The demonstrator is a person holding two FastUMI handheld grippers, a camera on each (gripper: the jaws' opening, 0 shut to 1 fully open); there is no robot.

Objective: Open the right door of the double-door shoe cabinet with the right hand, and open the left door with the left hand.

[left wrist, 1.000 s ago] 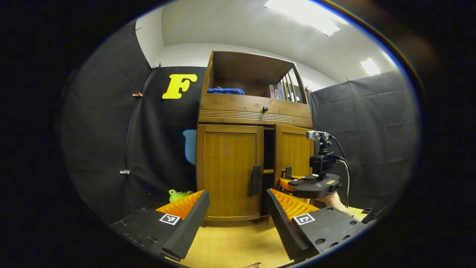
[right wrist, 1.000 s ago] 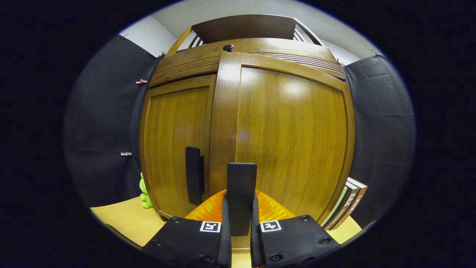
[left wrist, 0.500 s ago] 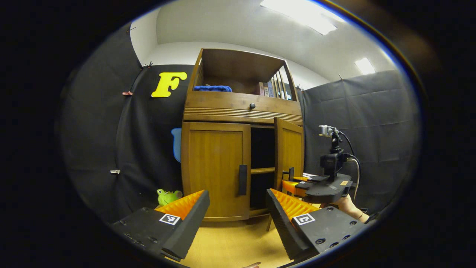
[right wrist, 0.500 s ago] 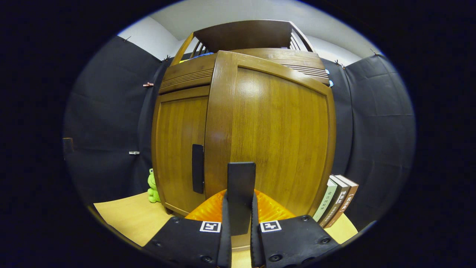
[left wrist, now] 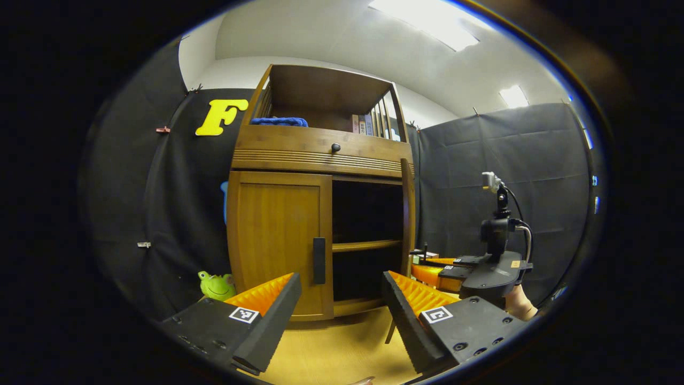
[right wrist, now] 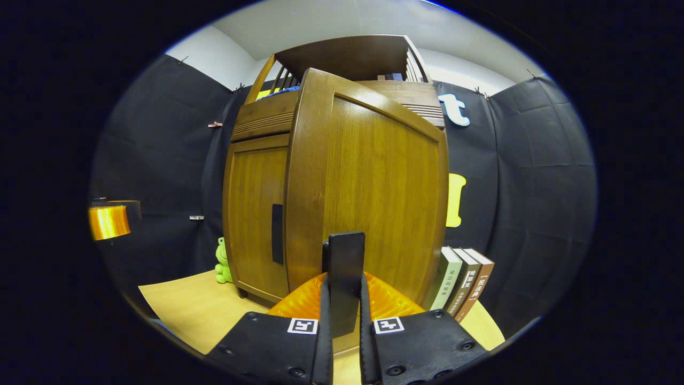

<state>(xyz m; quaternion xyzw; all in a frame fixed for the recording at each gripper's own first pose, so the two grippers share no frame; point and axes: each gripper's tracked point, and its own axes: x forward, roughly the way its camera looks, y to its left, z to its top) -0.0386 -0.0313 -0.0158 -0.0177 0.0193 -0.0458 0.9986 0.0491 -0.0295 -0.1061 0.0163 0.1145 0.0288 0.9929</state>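
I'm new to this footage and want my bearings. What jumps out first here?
The wooden shoe cabinet dominates: its right door stands swung wide, its handle clamped in the right gripper, while the left door is shut. The left gripper hangs open before it, and a green frog toy sits at the cabinet's left foot.

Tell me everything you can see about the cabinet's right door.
The right door is a framed panel of glossy brown wood with vertical grain. It stands swung wide open, edge-on in the left gripper view, exposing a dark interior. The right gripper is shut on its black handle, near the door's lower free edge.
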